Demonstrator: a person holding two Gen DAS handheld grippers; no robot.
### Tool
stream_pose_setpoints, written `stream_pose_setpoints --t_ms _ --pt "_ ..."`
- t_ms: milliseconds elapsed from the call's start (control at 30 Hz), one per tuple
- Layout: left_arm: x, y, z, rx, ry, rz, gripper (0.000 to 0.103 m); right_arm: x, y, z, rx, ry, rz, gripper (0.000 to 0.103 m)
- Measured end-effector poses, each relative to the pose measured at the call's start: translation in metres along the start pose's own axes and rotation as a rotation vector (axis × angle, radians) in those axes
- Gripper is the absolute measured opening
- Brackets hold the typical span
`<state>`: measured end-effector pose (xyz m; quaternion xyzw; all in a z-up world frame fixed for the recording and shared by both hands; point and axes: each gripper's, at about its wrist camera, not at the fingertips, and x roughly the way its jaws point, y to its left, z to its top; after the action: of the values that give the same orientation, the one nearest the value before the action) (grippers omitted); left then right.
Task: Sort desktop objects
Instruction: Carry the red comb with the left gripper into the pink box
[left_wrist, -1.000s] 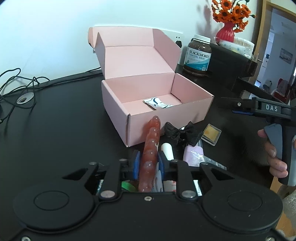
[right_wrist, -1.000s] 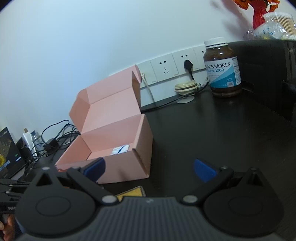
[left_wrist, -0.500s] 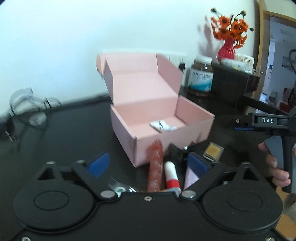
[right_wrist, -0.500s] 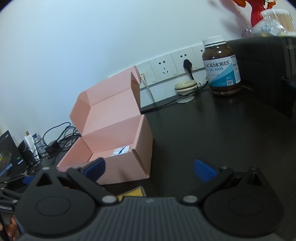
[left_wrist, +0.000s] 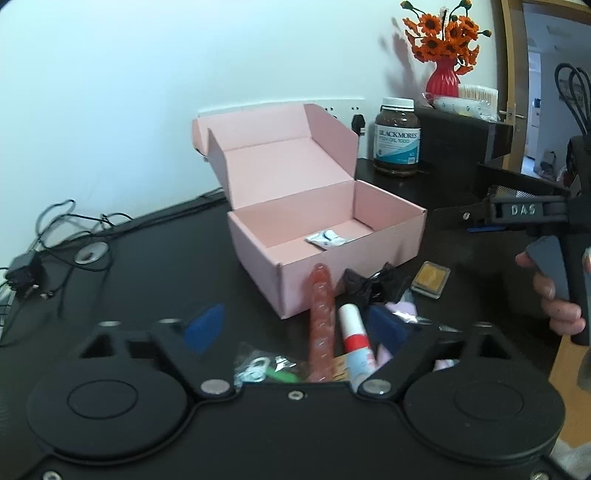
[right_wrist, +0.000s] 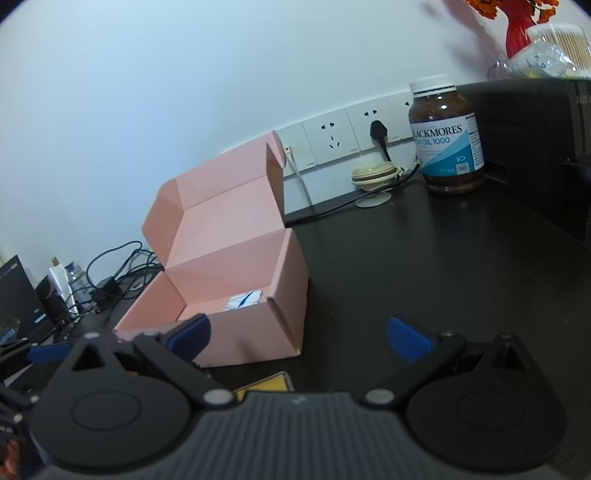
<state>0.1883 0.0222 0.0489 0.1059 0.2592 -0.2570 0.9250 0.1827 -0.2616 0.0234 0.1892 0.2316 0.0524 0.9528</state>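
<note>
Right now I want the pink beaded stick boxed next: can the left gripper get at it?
Probably yes. The pink beaded stick lies between the closing fingers of the left gripper, nothing covering it; the white-and-red tube lies close beside it.

"BLACKMORES", probably "FISH OIL 1000": brown bottle (right_wrist: 447, 138)

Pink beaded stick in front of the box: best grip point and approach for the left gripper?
Grip the pink beaded stick mid-length, fingers across its narrow width, coming from the near end along its axis. It lies pointing at the pink box, with a white tube close alongside.
</note>
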Motion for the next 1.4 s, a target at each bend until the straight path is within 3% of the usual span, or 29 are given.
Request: stream_pose_setpoints --t_ms 33,67,200,333,367,467,667,967,1133,1400 --pt "0.004 -0.003 0.001 -0.004 0.007 0.004 0.052 -0.001 0.000 0.000 0.000 -0.005 -0.002 0.102" --pt "0.010 -0.006 0.003 -0.003 0.018 0.009 0.050 -0.003 0.000 0.000 0.005 -0.016 -0.008 0.102" --pt "0.023 -0.021 0.001 0.078 0.055 0.040 0.051 -0.006 -0.006 0.000 0.035 -0.033 0.010 0.102" --pt "0.029 -0.024 -0.002 0.109 0.076 0.070 0.049 0.002 -0.008 0.002 0.043 0.019 0.033 0.102" --pt "0.030 -0.023 -0.002 0.106 0.078 0.082 0.039 0.003 -0.007 0.002 0.040 0.026 0.037 0.102" --pt "0.030 -0.017 0.001 0.066 0.094 0.070 0.025 0.000 -0.008 0.001 0.042 0.012 0.050 0.102" --pt "0.031 -0.017 0.001 0.079 0.129 0.057 0.024 -0.005 -0.015 0.001 0.078 -0.005 0.095 0.102" --pt "0.043 -0.011 -0.004 -0.009 0.167 0.022 0.017 -0.005 -0.021 0.001 0.111 -0.009 0.135 0.102" --pt "0.037 -0.017 -0.005 0.048 0.130 0.059 0.017 -0.006 -0.022 0.001 0.116 -0.012 0.140 0.102" --pt "0.008 -0.020 0.010 0.045 0.016 0.027 0.017 -0.006 -0.021 0.001 0.118 -0.013 0.143 0.102"
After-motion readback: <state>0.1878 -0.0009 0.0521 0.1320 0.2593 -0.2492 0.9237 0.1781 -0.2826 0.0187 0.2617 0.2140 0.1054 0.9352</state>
